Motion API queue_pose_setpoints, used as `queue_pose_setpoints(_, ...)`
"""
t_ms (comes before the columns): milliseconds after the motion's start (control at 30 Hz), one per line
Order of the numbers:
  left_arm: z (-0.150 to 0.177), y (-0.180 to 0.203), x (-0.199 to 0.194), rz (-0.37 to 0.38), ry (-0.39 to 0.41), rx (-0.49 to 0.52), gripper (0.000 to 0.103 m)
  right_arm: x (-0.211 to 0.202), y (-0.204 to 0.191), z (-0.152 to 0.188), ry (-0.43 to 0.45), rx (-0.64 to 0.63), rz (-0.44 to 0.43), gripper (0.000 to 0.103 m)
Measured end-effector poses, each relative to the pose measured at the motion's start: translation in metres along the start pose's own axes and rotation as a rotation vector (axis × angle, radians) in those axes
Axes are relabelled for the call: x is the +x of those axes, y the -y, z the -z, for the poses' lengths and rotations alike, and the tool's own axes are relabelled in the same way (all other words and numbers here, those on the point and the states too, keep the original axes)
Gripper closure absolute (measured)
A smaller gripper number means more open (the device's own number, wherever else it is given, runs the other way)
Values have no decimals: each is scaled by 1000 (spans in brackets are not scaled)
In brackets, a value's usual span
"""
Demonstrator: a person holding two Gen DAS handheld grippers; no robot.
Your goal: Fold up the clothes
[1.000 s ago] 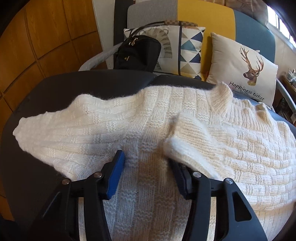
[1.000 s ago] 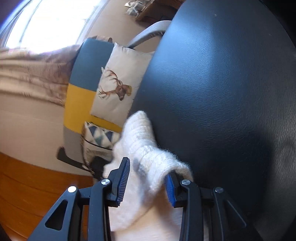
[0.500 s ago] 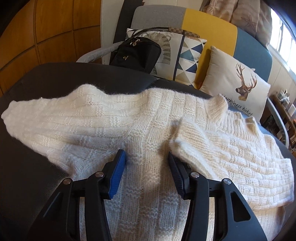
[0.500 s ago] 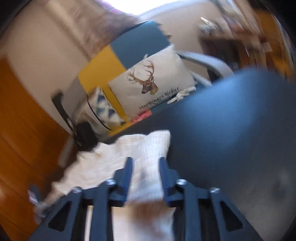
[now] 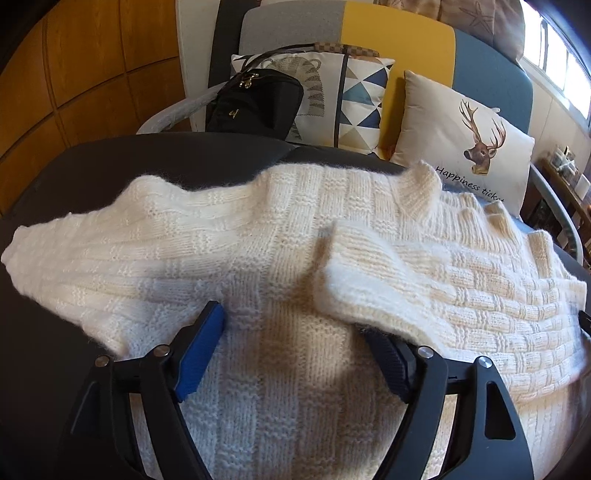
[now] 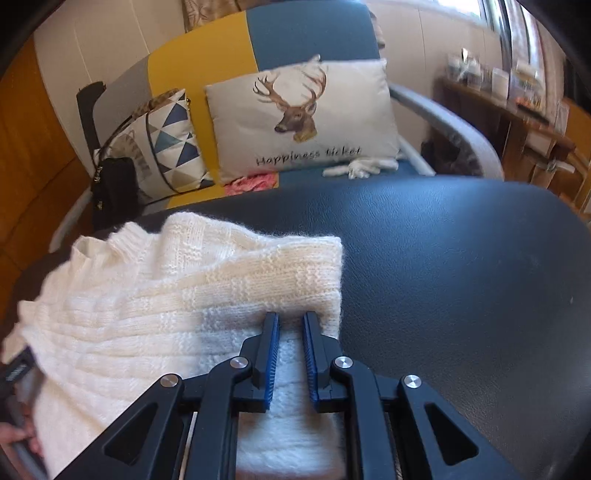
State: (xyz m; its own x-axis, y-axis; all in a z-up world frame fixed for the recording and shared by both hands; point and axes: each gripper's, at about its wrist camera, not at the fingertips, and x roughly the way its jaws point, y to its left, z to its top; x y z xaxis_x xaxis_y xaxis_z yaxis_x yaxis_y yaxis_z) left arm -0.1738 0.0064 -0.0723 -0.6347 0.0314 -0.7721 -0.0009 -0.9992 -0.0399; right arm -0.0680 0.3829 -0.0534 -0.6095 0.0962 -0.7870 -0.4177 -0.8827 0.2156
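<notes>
One sleeve (image 5: 424, 280) is already folded in across the body of the cream knitted sweater (image 5: 280, 258), and that is about all I would call done. The sweater lies spread on the dark tabletop (image 6: 461, 266), its collar (image 5: 421, 184) toward the sofa (image 6: 314, 33) that stands beyond the tabletop's far edge. The other sleeve (image 5: 85, 243) stretches out flat to the side of the body away from the folded one, so I judge that fold comes next, and after it the body needs doubling over. My left tongs (image 5: 291, 343) sit over the middle of the sweater with the jaws opening wide; knit lies under and between them, but the pads are not pressing it, and the folded sleeve's cuff drapes over the finger nearest it. My right tongs (image 6: 290, 332) are at the sweater's edge farthest from the unfolded sleeve, jaws closing to a narrow gap with white knit showing in it; I cannot tell whether the pads truly pinch the fabric. On the sofa, beyond the sweater, sit a deer cushion (image 6: 303, 118), a triangle-print cushion (image 6: 166, 147) and a black bag (image 5: 255, 103).
</notes>
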Motion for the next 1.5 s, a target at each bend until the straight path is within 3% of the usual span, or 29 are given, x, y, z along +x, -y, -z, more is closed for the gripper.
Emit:
queue_pose_setpoints(67,0,-5,-2,28,7,-22,22,-21,3,-4,62,37,27,82)
queue_pose_setpoints(167,1,-15,-13,29,40,-89,22,-39,-6,-7,137,-11,-1,80)
queue_pose_setpoints(300,2,-26,-29,-11,103,-161,22,-15,-28,-15,82,-116,34,80)
queue_pose_setpoints(433,1,-30,-36,-51,124,-166,22,10,-27,-13,21,-62,36,80)
queue_pose_setpoints(533,-2,-28,-37,-41,123,-172,22,16,-24,-6,47,-37,31,80)
queue_pose_setpoints(633,-6,-11,-43,0,166,-126,22,18,-24,-2,63,-45,31,79)
queue_pose_setpoints(733,-11,17,-51,11,217,-13,22,19,-23,-2,67,-40,24,79)
queue_pose_setpoints(833,-16,27,-47,-9,191,34,22,19,-22,-1,73,-36,20,79)
queue_pose_setpoints(933,-10,12,-38,-59,103,-2,22,19,-22,0,78,-36,19,79)
queue_pose_setpoints(1000,-4,-8,-32,-24,67,-72,22,19,-21,0,81,-31,14,79)
queue_pose_setpoints(1100,0,-23,-18,118,-22,-120,22,19,-21,1,86,-26,11,79)
queue_pose_setpoints(1233,-5,-13,-14,184,-33,-86,22,19,-21,2,90,-24,11,79)
queue_pose_setpoints(1400,-15,8,-3,169,-59,-48,22,19,-19,3,92,-13,-1,79)
queue_pose_setpoints(1467,-16,13,-2,157,-29,-32,46,19,-19,3,93,-12,-1,79)
queue_pose_setpoints(1500,-15,17,0,129,-30,-14,80,19,-20,4,94,-14,2,79)
